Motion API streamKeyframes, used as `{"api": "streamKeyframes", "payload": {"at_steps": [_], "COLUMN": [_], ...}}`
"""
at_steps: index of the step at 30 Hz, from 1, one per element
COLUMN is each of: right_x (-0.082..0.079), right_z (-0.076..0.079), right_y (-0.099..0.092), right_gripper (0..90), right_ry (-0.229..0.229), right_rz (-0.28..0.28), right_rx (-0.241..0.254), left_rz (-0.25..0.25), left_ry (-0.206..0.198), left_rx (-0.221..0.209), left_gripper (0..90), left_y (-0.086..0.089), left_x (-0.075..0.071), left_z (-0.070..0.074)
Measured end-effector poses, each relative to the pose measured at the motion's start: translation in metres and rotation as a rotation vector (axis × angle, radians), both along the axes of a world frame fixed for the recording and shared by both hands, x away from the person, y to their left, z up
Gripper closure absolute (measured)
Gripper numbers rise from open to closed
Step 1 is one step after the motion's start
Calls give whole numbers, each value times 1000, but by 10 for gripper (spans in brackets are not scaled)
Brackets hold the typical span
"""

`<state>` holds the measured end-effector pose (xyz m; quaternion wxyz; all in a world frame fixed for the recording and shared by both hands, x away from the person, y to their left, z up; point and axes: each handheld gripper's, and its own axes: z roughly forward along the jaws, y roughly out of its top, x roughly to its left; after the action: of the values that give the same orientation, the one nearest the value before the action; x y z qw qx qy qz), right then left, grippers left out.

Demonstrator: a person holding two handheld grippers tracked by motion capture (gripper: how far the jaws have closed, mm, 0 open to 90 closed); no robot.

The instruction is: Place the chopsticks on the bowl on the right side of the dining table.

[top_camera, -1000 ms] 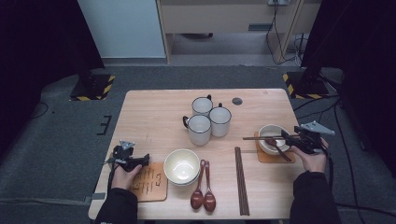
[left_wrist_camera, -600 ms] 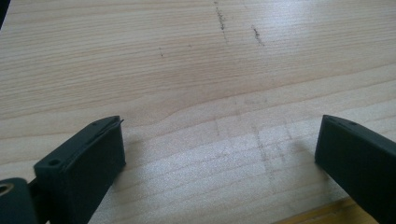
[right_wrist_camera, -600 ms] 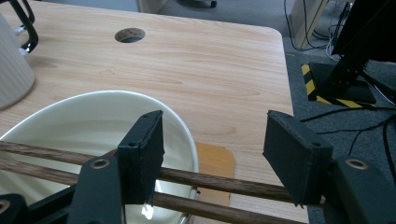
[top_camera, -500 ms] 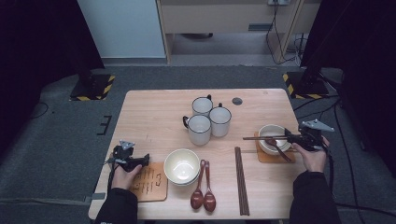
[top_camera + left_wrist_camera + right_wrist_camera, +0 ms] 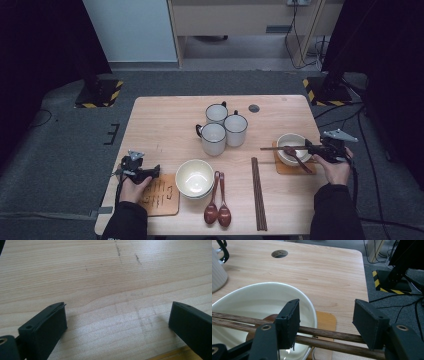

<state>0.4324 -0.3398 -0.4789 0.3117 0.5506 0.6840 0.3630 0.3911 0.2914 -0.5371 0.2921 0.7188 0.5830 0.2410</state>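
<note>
The right hand-held gripper [image 5: 309, 148] sits at the right edge of the tabletop [image 5: 165, 120], pointing left over a white bowl [image 5: 288, 141] that rests on a small wooden coaster [image 5: 295, 168]. In the right gripper view its jaws stand apart, and a pair of dark chopsticks [image 5: 242, 323] runs crosswise behind them and over the bowl's rim; the sticks lie across the gap rather than being squeezed between the pads, so the hand-held gripper is open and grips nothing that can be made out. In the high view the chopsticks reach out leftward from the bowl, and a dark spoon [image 5: 298, 159] leans in it with its handle toward the near right. The left hand-held gripper [image 5: 155, 171] lies low near the left front corner, just beside a wooden board [image 5: 160, 197] with writing on it; the left gripper view shows its jaws wide apart over bare wood, with nothing between them. Between the two, a second bowl [image 5: 194, 176] sits near the front edge, two brown spoons [image 5: 217, 212] lie side by side to its right, and another pair of chopsticks [image 5: 258, 192] lies lengthwise farther right. Three white mugs [image 5: 220, 129] cluster at the middle of the tabletop, touching or nearly so.
</note>
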Motion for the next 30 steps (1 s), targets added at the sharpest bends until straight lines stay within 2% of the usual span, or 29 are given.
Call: {"api": "streamKeyframes", "payload": {"at_steps": [19, 30], "right_x": [-3, -9], "right_z": [1, 6], "right_y": [3, 8], "right_gripper": [374, 349], "right_ry": [-3, -23], "right_rz": [12, 66], "right_rx": [-5, 5], "left_rz": [0, 0], "left_ry": [0, 0], "left_rx": [0, 0], "left_gripper": [6, 5], "left_y": [0, 0], "left_x": [0, 0], "left_z": [0, 0]}}
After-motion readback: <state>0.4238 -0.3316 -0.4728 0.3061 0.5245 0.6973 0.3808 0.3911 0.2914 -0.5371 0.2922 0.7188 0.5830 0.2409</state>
